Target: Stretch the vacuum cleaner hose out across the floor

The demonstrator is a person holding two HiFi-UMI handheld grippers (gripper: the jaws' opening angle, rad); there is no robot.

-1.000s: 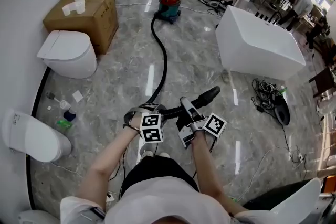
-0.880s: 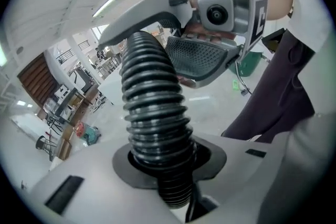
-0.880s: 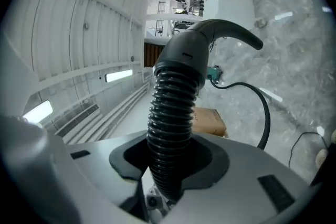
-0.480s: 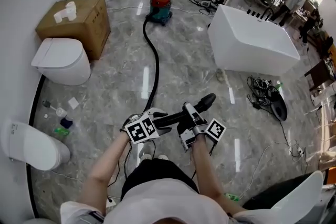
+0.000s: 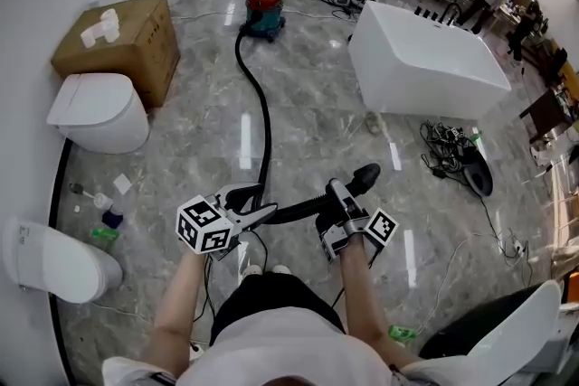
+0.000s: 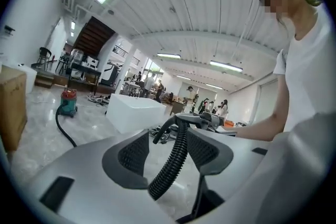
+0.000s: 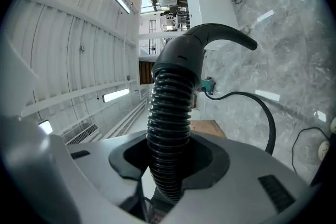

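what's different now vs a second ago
The left gripper lifted and rolled, its marker cube swinging out to the left. Its jaws have just been opening and now stand clear of the hose running between them. The right gripper stays shut on the hose near its curved end. The vacuum cleaner has not moved.

Black ribbed hose (image 5: pixel 264 117), red-and-teal vacuum cleaner (image 5: pixel 264 9), glossy grey marbled floor (image 5: pixel 317 131), plain white bathtub (image 5: pixel 425 59), brown cardboard box (image 5: pixel 118 45), white toilet (image 5: pixel 95 108), tangle of black cables (image 5: pixel 448 149), person's white shirt (image 5: pixel 280 353)

Ribbed black plastic hose (image 7: pixel 168 128), glossy marble-look floor (image 5: pixel 308 122), matt brown cardboard box (image 5: pixel 118 50)
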